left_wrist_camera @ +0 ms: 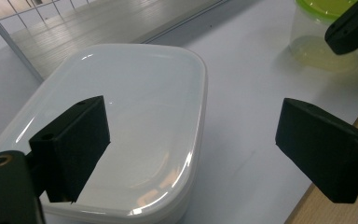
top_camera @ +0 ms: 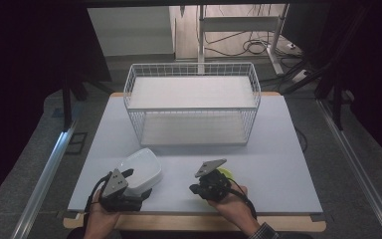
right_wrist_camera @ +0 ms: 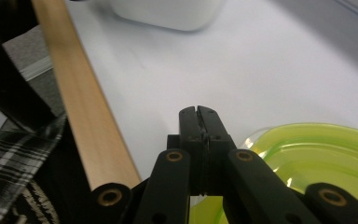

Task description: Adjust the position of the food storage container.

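Right gripper [right_wrist_camera: 199, 112]: jaws pressed together, nothing between them. It is held low over the near table edge, just beside a round container with a yellow-green lid [right_wrist_camera: 307, 158], which lies at about 4 o'clock from the jaw tips in the right gripper view. No grip on it can be seen.

Left gripper [left_wrist_camera: 191, 140]: jaws set wide apart. A white rectangular lidded box [left_wrist_camera: 121, 121] lies under the left jaw and partly in the gap, its long axis running toward 11 o'clock. No pad is seen pressing its sides.

In the high view, the box [top_camera: 142, 169] is nearest the left gripper [top_camera: 124, 181]; the lidded container [top_camera: 226, 174] is nearest the right gripper [top_camera: 209, 181].

A white wire basket [top_camera: 129, 89] stands at 12 o'clock, well apart across bare table [top_camera: 278, 149]. Nothing stands between. The likely next move is judged to be closing the left jaws across the box's short side.
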A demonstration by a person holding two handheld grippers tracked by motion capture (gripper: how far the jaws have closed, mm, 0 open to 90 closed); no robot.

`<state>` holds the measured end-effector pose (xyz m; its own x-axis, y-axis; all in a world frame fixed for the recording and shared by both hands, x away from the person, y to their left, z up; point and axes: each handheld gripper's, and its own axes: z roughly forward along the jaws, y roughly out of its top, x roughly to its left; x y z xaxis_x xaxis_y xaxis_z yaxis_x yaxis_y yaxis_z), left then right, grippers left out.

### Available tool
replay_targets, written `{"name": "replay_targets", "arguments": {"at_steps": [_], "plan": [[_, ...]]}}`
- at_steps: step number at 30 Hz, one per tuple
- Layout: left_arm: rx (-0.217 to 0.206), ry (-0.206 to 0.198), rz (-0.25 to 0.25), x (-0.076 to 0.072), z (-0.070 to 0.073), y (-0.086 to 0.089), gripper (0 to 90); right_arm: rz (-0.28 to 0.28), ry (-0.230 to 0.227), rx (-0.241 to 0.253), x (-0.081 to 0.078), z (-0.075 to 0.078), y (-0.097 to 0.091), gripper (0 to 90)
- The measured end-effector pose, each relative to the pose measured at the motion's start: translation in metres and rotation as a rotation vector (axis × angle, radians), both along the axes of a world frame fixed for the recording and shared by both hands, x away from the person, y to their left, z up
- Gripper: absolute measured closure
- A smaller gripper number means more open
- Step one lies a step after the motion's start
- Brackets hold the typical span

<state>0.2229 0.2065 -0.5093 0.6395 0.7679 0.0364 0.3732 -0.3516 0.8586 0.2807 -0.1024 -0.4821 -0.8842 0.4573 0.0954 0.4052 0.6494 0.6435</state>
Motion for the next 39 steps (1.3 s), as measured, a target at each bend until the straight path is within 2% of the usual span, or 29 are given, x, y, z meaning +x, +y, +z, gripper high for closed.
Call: {"name": "replay_targets", "arguments": {"at_steps": [7, 11, 17, 20, 21, 22, 27, 30, 34, 39], "plan": [[0.001, -0.001, -0.001, 0.000, 0.000, 0.000, 9.7, -0.098, -0.003, 0.007, 0.011, 0.003, -0.034, 89.3], [0.001, -0.001, -0.001, 0.000, 0.000, 0.000, 9.7, -0.130, -0.003, 0.010, 0.016, 0.004, -0.046, 89.2], [-0.002, 0.003, 0.002, 0.000, 0.001, 0.001, 9.9, -0.219, -0.010, 0.014, 0.025, 0.005, -0.077, 89.2], [-0.001, 0.002, 0.006, 0.000, 0.001, 0.002, 9.9, -0.264, -0.020, 0.018, 0.030, 0.006, -0.091, 89.2], [-0.001, 0.002, 0.006, 0.000, 0.001, 0.002, 10.0, -0.264, -0.020, 0.018, 0.030, 0.006, -0.091, 89.2], [0.000, 0.005, 0.007, 0.000, 0.001, 0.002, 9.9, -0.298, -0.025, 0.022, 0.034, 0.006, -0.102, 89.2], [0.004, 0.007, 0.013, 0.000, 0.002, 0.002, 10.0, -0.349, -0.031, 0.026, 0.040, 0.008, -0.118, 89.2], [0.006, 0.009, 0.016, 0.000, 0.002, 0.003, 10.0, -0.400, -0.055, 0.029, 0.047, 0.009, -0.133, 89.2], [0.000, 0.025, 0.026, 0.000, 0.003, 0.003, 10.0, -0.449, -0.054, 0.042, 0.053, 0.007, -0.145, 89.3], [0.017, 0.034, 0.060, 0.000, 0.006, 0.007, 9.7, -0.440, -0.075, 0.046, 0.051, 0.008, -0.142, 88.6]]}}
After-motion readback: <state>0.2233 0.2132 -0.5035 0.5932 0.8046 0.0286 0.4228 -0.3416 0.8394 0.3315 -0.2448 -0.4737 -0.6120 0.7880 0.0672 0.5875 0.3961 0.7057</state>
